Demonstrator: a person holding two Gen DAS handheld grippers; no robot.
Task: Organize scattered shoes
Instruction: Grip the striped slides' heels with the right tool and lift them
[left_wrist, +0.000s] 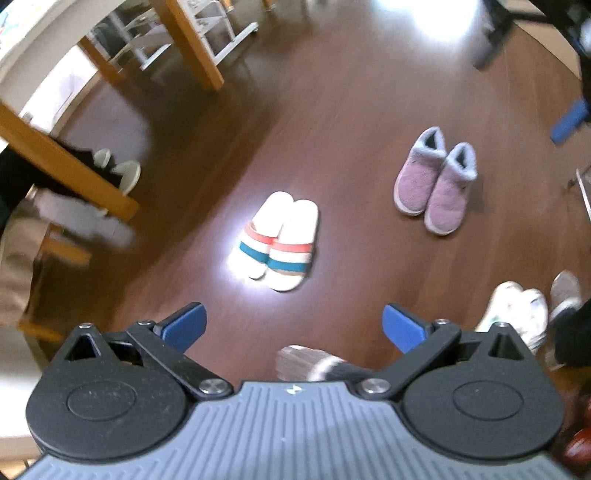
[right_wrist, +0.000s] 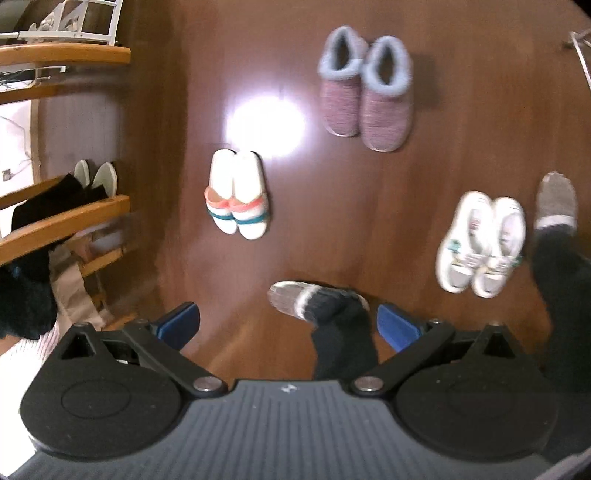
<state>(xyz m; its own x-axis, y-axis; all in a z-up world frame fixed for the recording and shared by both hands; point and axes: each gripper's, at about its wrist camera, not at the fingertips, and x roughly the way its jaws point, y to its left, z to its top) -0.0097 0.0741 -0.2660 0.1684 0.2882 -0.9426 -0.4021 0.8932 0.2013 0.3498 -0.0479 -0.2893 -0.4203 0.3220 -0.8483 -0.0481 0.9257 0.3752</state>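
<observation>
Three pairs sit side by side on the dark wood floor (right_wrist: 461, 122): striped white slides (right_wrist: 238, 195) centre-left, purple fleece-lined slippers (right_wrist: 365, 88) farther back right, white sneakers (right_wrist: 480, 243) near right beside the person's socked foot (right_wrist: 556, 201). Left gripper (left_wrist: 293, 326) and right gripper (right_wrist: 288, 325) both hang above the floor, jaws wide, holding nothing. Wooden furniture legs (left_wrist: 199, 48) stand at left.

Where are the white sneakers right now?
In the right wrist view, the white sneakers sit paired on the floor at right, below the purple slippers, beside the person's foot.
</observation>
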